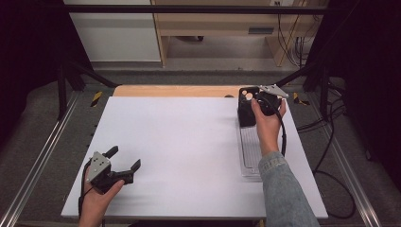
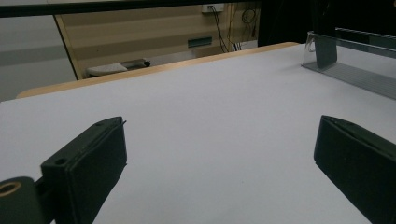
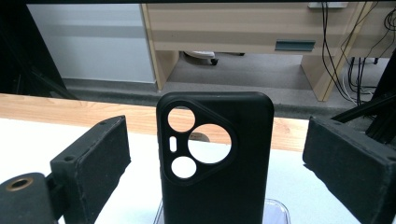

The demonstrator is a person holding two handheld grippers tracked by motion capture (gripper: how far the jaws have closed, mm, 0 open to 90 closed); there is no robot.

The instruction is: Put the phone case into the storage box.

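Note:
A black phone case (image 3: 219, 186) with round camera cut-outs stands upright at the far end of a clear plastic tray (image 1: 250, 158) on the right side of the table. My right gripper (image 3: 217, 126) is open, one jaw on each side of the case with a gap to both. From above, the right gripper (image 1: 259, 100) sits just behind the case (image 1: 246, 111), held by a hand in a denim sleeve. My left gripper (image 1: 125, 157) rests open near the table's front left corner with nothing between its jaws. The left gripper (image 2: 219, 122) faces bare white surface, the tray (image 2: 355, 70) far to its right.
A white sheet (image 1: 189, 142) covers the table, with a wooden strip (image 1: 175, 91) along its far edge. Beyond are grey floor, wooden furniture (image 3: 233, 28) and hanging cables (image 1: 295, 47). Metal rails (image 1: 38, 165) run along both sides of the table.

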